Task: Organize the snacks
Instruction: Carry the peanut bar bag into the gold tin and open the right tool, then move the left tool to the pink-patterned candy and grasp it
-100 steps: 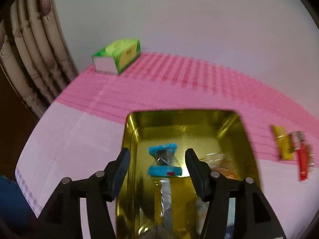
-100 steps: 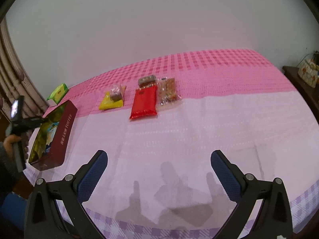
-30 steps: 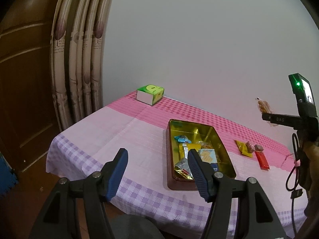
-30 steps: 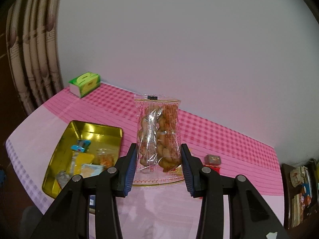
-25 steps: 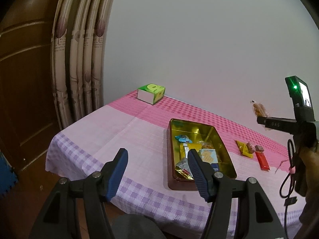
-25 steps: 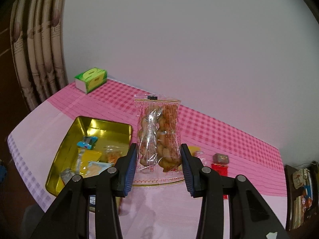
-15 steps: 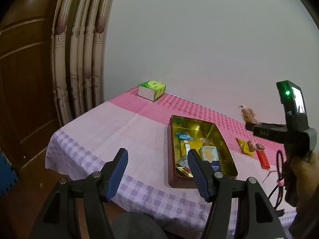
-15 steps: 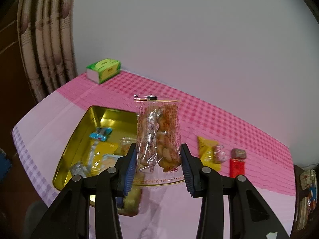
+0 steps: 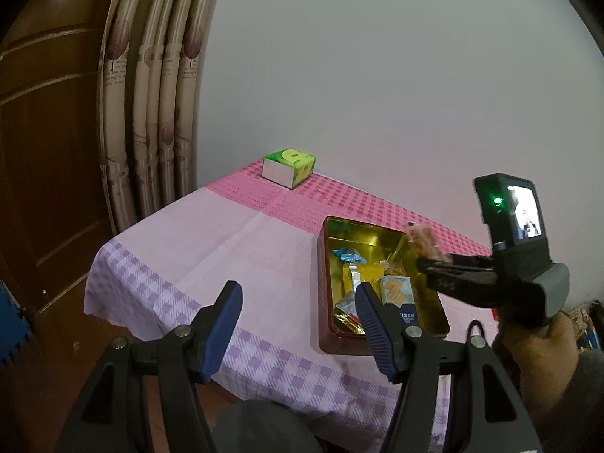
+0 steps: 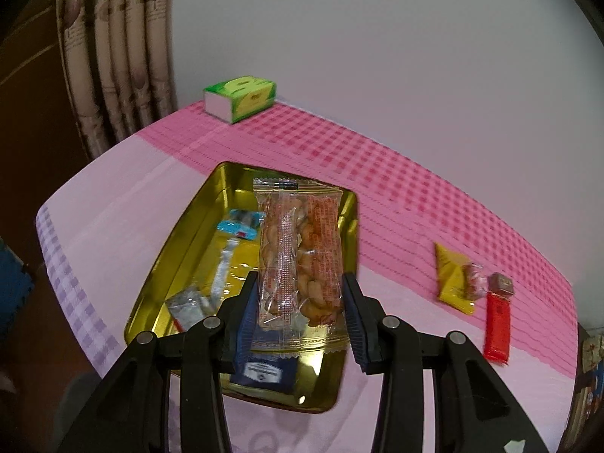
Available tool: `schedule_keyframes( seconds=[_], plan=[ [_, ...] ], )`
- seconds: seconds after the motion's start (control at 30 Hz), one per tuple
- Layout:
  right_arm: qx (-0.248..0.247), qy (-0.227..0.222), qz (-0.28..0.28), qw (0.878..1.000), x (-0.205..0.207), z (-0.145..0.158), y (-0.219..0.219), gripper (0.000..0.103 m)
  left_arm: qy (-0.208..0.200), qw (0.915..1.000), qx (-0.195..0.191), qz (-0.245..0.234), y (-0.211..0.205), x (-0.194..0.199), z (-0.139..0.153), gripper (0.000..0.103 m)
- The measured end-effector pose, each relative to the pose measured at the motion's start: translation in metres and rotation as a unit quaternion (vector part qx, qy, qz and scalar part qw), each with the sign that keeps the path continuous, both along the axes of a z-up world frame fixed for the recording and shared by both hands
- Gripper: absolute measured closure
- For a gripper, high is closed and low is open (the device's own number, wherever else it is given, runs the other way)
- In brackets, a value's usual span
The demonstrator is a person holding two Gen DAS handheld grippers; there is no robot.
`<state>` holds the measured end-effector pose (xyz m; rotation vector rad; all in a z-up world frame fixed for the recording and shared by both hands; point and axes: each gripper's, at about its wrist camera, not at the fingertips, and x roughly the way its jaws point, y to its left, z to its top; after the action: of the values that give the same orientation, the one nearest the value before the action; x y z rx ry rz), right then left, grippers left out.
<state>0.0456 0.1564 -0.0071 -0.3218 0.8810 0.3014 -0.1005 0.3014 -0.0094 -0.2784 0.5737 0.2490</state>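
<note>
My right gripper [image 10: 300, 315] is shut on a clear packet of twisted biscuits [image 10: 300, 249] and holds it above the open gold tin [image 10: 181, 234]. The tin holds several wrapped snacks, among them a blue-ended candy [image 10: 241, 225] and a dark blue packet [image 10: 264, 372]. In the left wrist view the tin [image 9: 430, 298] lies on the table, with the right gripper [image 9: 422, 260] and the packet [image 9: 421, 239] over its right rim. My left gripper [image 9: 298, 324] is open and empty, off the table's front edge. A yellow packet [image 10: 451, 275], a small pink candy [image 10: 473, 277], a brown candy [image 10: 500, 283] and a red packet [image 10: 498, 324] lie on the cloth to the right.
A green tissue box [image 9: 288, 167] stands at the table's far left corner; it also shows in the right wrist view [image 10: 241, 98]. Curtains [image 9: 151, 113] and a wooden door [image 9: 45, 151] stand left of the table. The pink and lilac cloth [image 9: 226, 241] hangs over the front edge.
My right gripper has carried the biscuit packet left and down, from above the table to over the tin. My left gripper has stayed open and drifted slightly closer to the table.
</note>
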Motion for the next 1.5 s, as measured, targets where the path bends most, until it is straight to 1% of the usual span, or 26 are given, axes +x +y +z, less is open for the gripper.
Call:
schedule_keyframes(
  seconds=[0.17, 0.33, 0.37, 0.53, 0.63, 0.67, 0.7, 0.73, 0.77, 0.8, 0.83, 0.87, 0.9, 0.97, 1.03, 1.1, 1.17, 1.27, 1.3, 1.33, 1.4, 1.43, 1.5],
  plan=[
    [0.000, 0.015, 0.004, 1.000, 0.009, -0.011, 0.011, 0.064, 0.003, 1.0000, -0.006, 0.003, 0.003, 0.001, -0.001, 0.040],
    [-0.001, 0.036, -0.001, 0.999, 0.034, -0.028, 0.022, 0.064, 0.014, 0.9997, -0.017, 0.010, 0.011, 0.007, -0.007, 0.039],
    [-0.001, 0.037, -0.003, 0.999, 0.038, -0.030, 0.022, 0.066, 0.016, 0.9996, -0.020, 0.012, 0.013, 0.008, -0.008, 0.040],
    [-0.023, 0.051, 0.000, 0.998, 0.064, -0.046, 0.031, 0.066, 0.026, 0.9988, -0.036, 0.021, 0.023, 0.013, -0.014, 0.040],
    [-0.012, 0.046, 0.001, 0.999, 0.072, -0.045, 0.031, 0.067, 0.027, 0.9985, -0.041, 0.025, 0.025, 0.014, -0.015, 0.040],
    [0.005, 0.047, 0.005, 0.999, 0.075, -0.043, 0.031, 0.065, 0.029, 0.9984, -0.042, 0.025, 0.025, 0.015, -0.016, 0.040],
    [0.017, 0.047, 0.008, 0.999, 0.076, -0.042, 0.031, 0.063, 0.030, 0.9984, -0.043, 0.022, 0.024, 0.015, -0.016, 0.040],
    [0.028, 0.047, 0.009, 0.998, 0.079, -0.040, 0.030, 0.055, 0.031, 0.9984, -0.042, 0.019, 0.023, 0.016, -0.016, 0.040],
    [0.049, 0.041, 0.012, 0.998, 0.080, -0.034, 0.029, 0.040, 0.033, 0.9986, -0.037, 0.017, 0.022, 0.016, -0.017, 0.040],
    [0.060, 0.032, 0.012, 0.998, 0.081, -0.028, 0.029, 0.029, 0.033, 0.9987, -0.035, 0.015, 0.021, 0.016, -0.016, 0.040],
    [0.070, 0.020, 0.010, 0.997, 0.080, -0.022, 0.028, 0.006, 0.034, 0.9988, -0.033, 0.014, 0.020, 0.016, -0.016, 0.040],
    [0.080, 0.009, 0.010, 0.997, 0.078, -0.015, 0.027, 0.001, 0.034, 0.9988, -0.032, 0.013, 0.019, 0.016, -0.016, 0.040],
    [0.091, 0.003, 0.016, 0.996, 0.076, -0.007, 0.024, 0.001, 0.034, 0.9989, -0.031, 0.012, 0.019, 0.017, -0.016, 0.040],
    [0.116, 0.007, 0.026, 0.993, 0.072, 0.004, 0.014, 0.001, 0.035, 0.9990, -0.027, 0.012, 0.017, 0.017, -0.016, 0.040],
    [0.131, -0.005, 0.020, 0.991, 0.062, 0.015, -0.011, 0.001, 0.035, 0.9991, -0.024, 0.008, 0.015, 0.018, -0.016, 0.040],
    [0.153, -0.006, -0.009, 0.988, 0.052, 0.021, -0.049, 0.001, 0.037, 0.9992, -0.017, 0.000, 0.011, 0.019, -0.016, 0.040],
    [0.175, -0.004, -0.044, 0.984, 0.040, 0.018, -0.098, 0.001, 0.038, 0.9991, -0.010, -0.015, 0.003, 0.020, -0.017, 0.040],
    [0.150, -0.018, -0.126, 0.980, 0.009, 0.002, -0.180, 0.001, 0.043, 0.9981, -0.003, -0.045, -0.014, 0.024, -0.019, 0.039],
    [0.144, -0.017, -0.159, 0.977, -0.007, -0.009, -0.216, 0.001, 0.045, 0.9975, 0.001, -0.055, -0.021, 0.027, -0.020, 0.039],
    [0.142, -0.014, -0.185, 0.972, -0.020, -0.018, -0.243, 0.001, 0.047, 0.9967, 0.007, -0.066, -0.029, 0.029, -0.021, 0.039],
    [0.151, -0.006, -0.225, 0.963, -0.043, -0.034, -0.286, 0.001, 0.052, 0.9939, 0.025, -0.095, -0.052, 0.036, -0.027, 0.039],
    [0.160, 0.001, -0.248, 0.955, -0.056, -0.044, -0.310, 0.001, 0.061, 0.9904, 0.035, -0.120, -0.069, 0.043, -0.031, 0.039],
    [0.166, 0.003, -0.281, 0.945, -0.077, -0.055, -0.340, 0.001, 0.072, 0.9835, 0.051, -0.158, -0.099, 0.055, -0.038, 0.039]
  ],
)
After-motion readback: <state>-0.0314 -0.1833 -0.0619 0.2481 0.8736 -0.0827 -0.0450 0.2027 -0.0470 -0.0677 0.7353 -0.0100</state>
